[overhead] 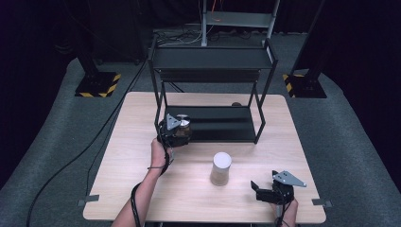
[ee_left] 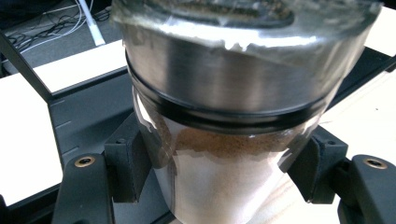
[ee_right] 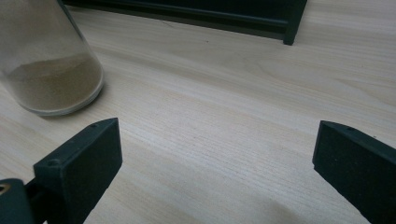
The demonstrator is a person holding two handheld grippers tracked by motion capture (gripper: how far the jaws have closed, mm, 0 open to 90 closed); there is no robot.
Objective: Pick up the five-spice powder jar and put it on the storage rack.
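The high view looks forward and down from above the person's side, taking in the whole bench and the rack at its far half. The left gripper view sits very close to a jar, facing the rack's lower shelf. The right gripper view looks low across the bench toward the rack's foot, sharing the second jar with the high view.

We reach our left gripper forward on an outstretched forearm, its jaws closed on something clamped between the pads. Our right gripper sits drawn back close to us, its jaws spread wide with nothing between them.
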